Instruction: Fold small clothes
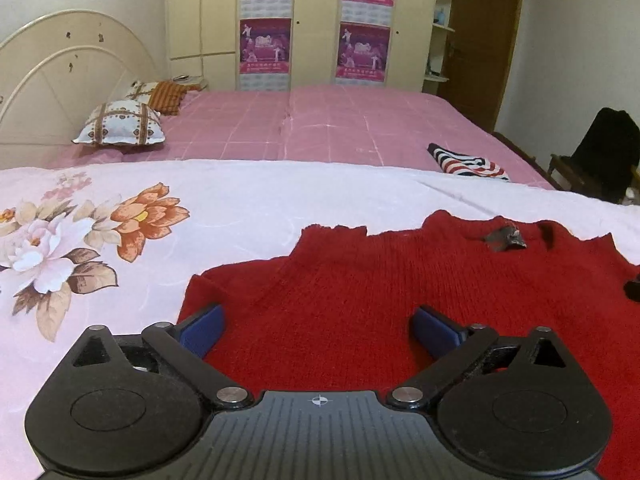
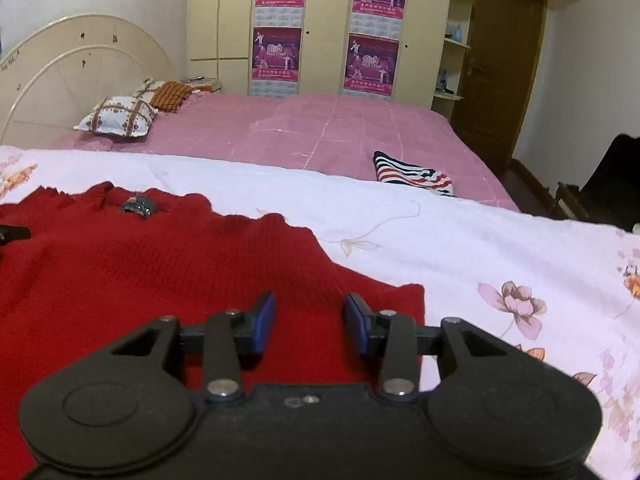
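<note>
A red knitted sweater (image 1: 400, 288) lies flat on a white floral sheet (image 1: 240, 208), collar pointing away, with a small dark ornament (image 1: 506, 238) by the neckline. My left gripper (image 1: 316, 320) hovers over the sweater's near left part, open wide, with nothing between its blue pads (image 1: 206, 326). In the right wrist view, the sweater (image 2: 140, 272) fills the left half and the ornament (image 2: 138, 206) shows near its collar. My right gripper (image 2: 310, 308) is over the sweater's near right corner, open with a narrow gap, and only cloth lies beneath its pads (image 2: 264, 320).
A folded striped garment (image 1: 468, 164) (image 2: 412, 176) rests on the pink bedspread (image 1: 320, 124) beyond the sheet. Pillows (image 1: 120, 128) lie by the headboard at far left. A dark chair (image 1: 600, 160) stands off the bed's right side, and wardrobes line the back wall.
</note>
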Demonstrator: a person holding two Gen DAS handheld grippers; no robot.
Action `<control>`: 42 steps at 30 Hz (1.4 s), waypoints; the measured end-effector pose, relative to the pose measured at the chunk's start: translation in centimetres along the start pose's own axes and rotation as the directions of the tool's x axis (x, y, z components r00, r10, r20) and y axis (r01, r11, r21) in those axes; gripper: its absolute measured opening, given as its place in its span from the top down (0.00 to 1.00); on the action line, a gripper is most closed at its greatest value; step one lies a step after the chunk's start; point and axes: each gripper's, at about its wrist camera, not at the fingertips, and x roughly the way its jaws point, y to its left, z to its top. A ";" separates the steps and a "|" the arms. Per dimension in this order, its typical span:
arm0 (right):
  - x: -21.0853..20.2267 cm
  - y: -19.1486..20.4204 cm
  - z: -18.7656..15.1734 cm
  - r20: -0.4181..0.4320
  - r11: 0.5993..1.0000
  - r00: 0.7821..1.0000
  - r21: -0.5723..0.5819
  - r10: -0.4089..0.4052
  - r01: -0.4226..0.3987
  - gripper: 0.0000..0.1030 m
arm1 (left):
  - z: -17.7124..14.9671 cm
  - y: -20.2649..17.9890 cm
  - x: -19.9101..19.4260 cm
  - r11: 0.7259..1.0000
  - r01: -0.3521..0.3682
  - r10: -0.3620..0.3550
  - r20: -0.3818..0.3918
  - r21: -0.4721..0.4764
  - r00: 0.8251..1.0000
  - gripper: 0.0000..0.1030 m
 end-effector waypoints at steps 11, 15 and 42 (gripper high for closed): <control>-5.2 -0.7 -0.2 0.055 0.995 0.998 0.091 0.023 -0.028 0.58 | -1.4 0.3 -5.6 1.000 -0.028 0.028 0.046 0.005 0.999 0.02; -7.5 0.2 -0.8 0.069 0.993 0.996 0.095 0.057 -0.064 0.59 | -2.3 0.9 -8.0 1.000 -0.018 0.019 0.060 -0.010 0.998 0.02; -14.6 6.5 -3.5 0.083 0.968 0.972 0.109 0.220 -0.228 0.72 | -13.9 9.1 -10.3 0.603 0.322 -0.273 0.191 -0.729 0.943 0.33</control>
